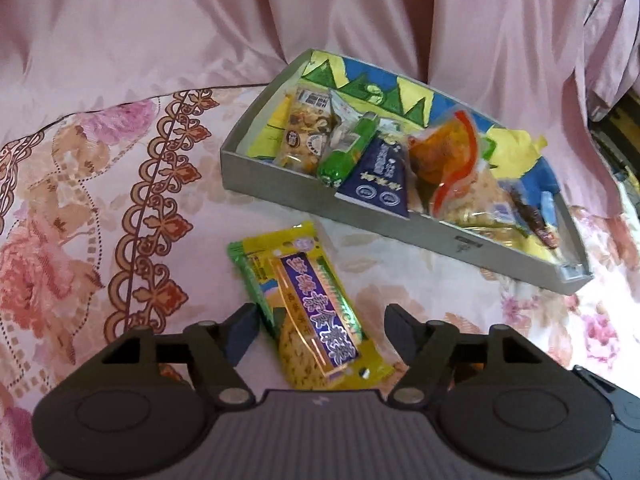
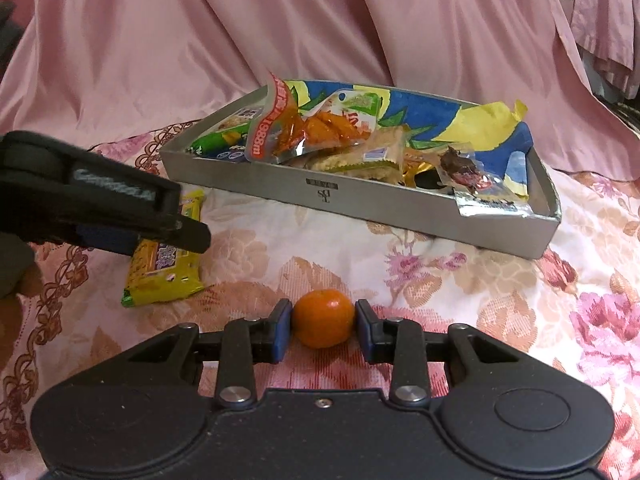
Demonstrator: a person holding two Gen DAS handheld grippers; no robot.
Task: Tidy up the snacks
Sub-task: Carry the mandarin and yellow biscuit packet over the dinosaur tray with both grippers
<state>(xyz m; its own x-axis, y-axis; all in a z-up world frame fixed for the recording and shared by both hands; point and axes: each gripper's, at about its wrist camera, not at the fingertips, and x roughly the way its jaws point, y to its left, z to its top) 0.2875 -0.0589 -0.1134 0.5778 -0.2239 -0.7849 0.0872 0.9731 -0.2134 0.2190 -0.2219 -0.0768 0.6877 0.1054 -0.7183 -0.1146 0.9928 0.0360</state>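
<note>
A yellow snack packet lies on the floral cloth between the open jaws of my left gripper; the fingers do not touch it. It also shows in the right wrist view, partly under the left gripper. My right gripper is shut on a small orange just above the cloth. A grey box holding several snack packets stands behind, also in the right wrist view.
A pink satin curtain hangs behind the box. The floral cloth covers the whole surface. Packets such as an orange-red bag stick up above the box rim.
</note>
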